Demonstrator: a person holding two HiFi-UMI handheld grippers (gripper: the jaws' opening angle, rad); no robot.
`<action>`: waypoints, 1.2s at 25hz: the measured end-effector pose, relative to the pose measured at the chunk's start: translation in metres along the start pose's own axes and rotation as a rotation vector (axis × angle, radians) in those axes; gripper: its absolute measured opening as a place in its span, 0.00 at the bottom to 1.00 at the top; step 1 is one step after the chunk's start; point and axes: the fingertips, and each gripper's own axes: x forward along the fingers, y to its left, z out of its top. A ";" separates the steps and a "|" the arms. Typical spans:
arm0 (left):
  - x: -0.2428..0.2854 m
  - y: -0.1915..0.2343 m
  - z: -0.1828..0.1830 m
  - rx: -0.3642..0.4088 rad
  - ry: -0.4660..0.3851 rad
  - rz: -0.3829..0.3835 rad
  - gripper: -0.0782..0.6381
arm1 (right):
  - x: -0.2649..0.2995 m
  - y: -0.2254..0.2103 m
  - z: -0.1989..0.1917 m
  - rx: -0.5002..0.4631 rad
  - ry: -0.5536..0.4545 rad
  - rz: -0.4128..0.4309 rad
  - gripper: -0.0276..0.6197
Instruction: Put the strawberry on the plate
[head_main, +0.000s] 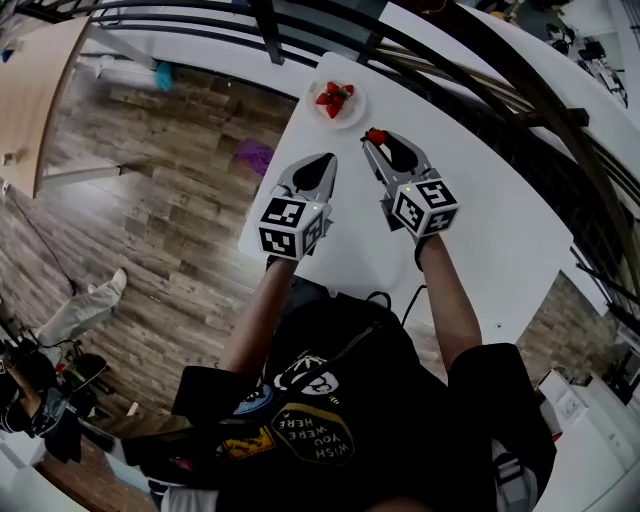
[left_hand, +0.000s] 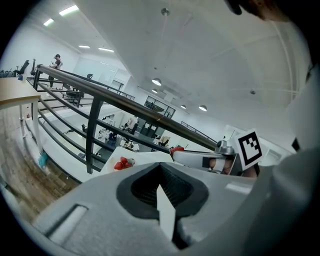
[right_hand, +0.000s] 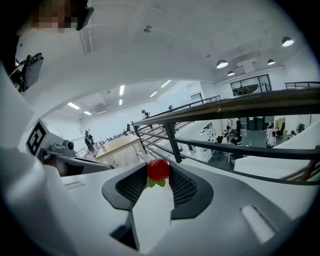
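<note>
My right gripper (head_main: 375, 139) is shut on a red strawberry (head_main: 376, 136) with green leaves, held at the jaw tips (right_hand: 158, 171) above the white table (head_main: 480, 230). The white plate (head_main: 337, 104) lies at the table's far end with several strawberries (head_main: 334, 98) on it, a short way beyond and left of the held one. My left gripper (head_main: 327, 160) hangs beside the right one, shut with nothing in it (left_hand: 161, 167). In the left gripper view the plate's strawberries (left_hand: 123, 163) show ahead at the left, and the right gripper (left_hand: 176, 149) with its strawberry at the right.
A black railing (head_main: 450, 60) runs just behind the table's far edge. Wooden floor (head_main: 150, 190) lies to the left of the table, with a purple object (head_main: 254, 156) near the table's left edge.
</note>
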 end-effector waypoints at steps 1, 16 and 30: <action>0.003 0.003 -0.001 -0.004 0.002 0.004 0.11 | 0.005 -0.003 -0.002 -0.002 0.007 0.002 0.26; 0.043 0.037 -0.015 -0.024 0.034 0.050 0.11 | 0.057 -0.038 -0.031 -0.016 0.081 0.011 0.26; 0.076 0.076 -0.046 -0.043 0.103 0.091 0.11 | 0.129 -0.069 -0.083 -0.120 0.223 -0.010 0.26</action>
